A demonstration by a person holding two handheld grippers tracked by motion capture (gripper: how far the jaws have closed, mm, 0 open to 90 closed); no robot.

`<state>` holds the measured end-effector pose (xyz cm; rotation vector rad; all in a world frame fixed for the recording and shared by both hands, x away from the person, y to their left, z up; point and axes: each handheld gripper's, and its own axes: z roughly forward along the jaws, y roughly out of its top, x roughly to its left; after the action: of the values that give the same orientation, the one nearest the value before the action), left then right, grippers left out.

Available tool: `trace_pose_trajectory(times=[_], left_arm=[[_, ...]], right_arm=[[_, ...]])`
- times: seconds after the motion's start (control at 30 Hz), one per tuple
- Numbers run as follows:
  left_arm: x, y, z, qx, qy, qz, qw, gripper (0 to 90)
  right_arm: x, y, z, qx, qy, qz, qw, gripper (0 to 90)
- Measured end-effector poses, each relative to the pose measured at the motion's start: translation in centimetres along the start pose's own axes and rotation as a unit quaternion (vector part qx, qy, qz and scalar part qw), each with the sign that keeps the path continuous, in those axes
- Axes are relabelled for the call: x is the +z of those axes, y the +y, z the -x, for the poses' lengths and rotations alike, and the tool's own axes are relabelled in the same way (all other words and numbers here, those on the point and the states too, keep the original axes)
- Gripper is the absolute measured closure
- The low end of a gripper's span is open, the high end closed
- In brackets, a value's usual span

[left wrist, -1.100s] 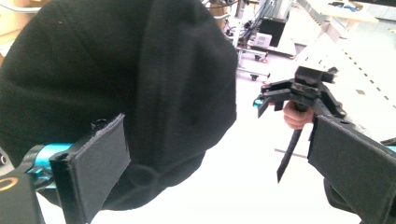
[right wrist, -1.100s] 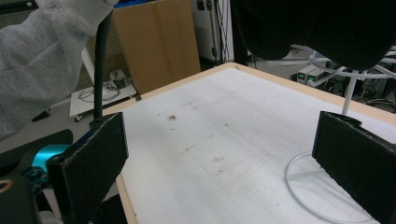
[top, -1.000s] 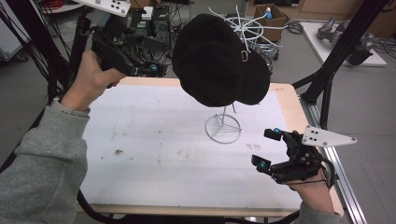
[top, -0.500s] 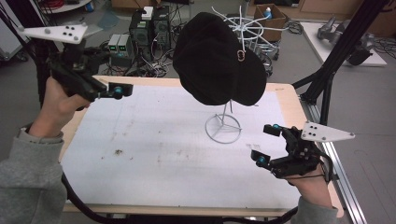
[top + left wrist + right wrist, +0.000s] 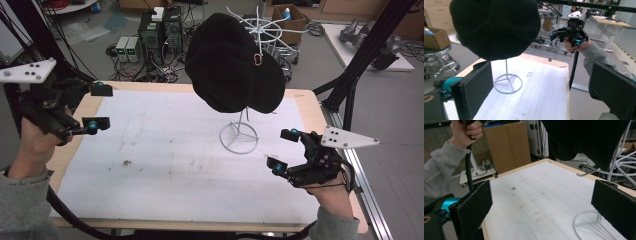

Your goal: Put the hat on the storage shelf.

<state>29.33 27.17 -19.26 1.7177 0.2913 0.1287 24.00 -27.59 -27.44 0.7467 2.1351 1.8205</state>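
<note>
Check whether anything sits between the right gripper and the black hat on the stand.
Nothing visible does. The right gripper, jaws open, is near the table's right edge; only bare white mat lies between it and the wire stand with the black hat above.

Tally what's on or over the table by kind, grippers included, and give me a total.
Black caps: 1
White wire stands: 1
Handheld grippers: 2, the left gripper and the right gripper, both open and holding nothing
Total: 4
</note>
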Motion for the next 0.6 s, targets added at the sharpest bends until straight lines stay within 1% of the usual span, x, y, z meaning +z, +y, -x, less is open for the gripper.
trace_pose_trajectory(times=[0.13,0.17,0.23,0.27,0.3,0.37,0.4,0.43,0.47,0.53,0.6], left_arm=[[-0.7,-1.5,0.6,0.002,0.023,-0.004,0.9997,5.8],[-0.8,-1.9,0.7,0.003,0.029,-0.003,0.9996,5.8],[-1.0,-2.7,1.0,0.003,0.037,-0.005,0.9993,5.8],[-1.1,-3.0,1.1,0.005,0.043,-0.007,0.9990,5.8],[-1.2,-3.5,1.3,0.008,0.048,-0.009,0.9988,5.8],[-1.5,-4.4,1.3,0.003,0.052,-0.011,0.9986,5.8],[-1.6,-4.7,1.3,0.003,0.057,-0.013,0.9983,5.8],[-1.8,-5.2,1.3,0.000,0.067,-0.016,0.9977,5.8],[-1.9,-5.4,1.3,-0.001,0.070,-0.016,0.9974,5.8],[-2.3,-6.2,1.3,-0.008,0.073,-0.005,0.9973,5.8],[-2.7,-6.9,1.2,-0.013,0.080,-0.002,0.9967,5.8]], right_arm=[[0.1,0.2,0.0,-0.001,-0.005,-0.001,1.0000,2.5],[0.0,0.3,0.1,-0.003,-0.011,0.000,0.9999,2.5],[0.0,0.3,0.1,-0.006,-0.014,0.002,0.9999,2.5],[-0.2,0.4,0.1,-0.006,-0.020,0.007,0.9998,2.5],[-0.2,0.4,0.1,-0.006,-0.020,0.007,0.9998,2.5],[-0.2,0.5,0.3,-0.007,-0.026,0.013,0.9995,2.5],[-0.2,0.5,0.3,-0.007,-0.026,0.013,0.9995,2.5],[-0.2,0.5,0.4,-0.006,-0.027,0.012,0.9996,2.5],[-0.1,0.6,0.4,-0.003,-0.028,0.012,0.9995,2.5],[-0.1,0.7,0.4,0.000,-0.030,0.015,0.9995,2.5],[0.0,0.8,0.5,-0.004,-0.030,0.019,0.9993,2.5]])
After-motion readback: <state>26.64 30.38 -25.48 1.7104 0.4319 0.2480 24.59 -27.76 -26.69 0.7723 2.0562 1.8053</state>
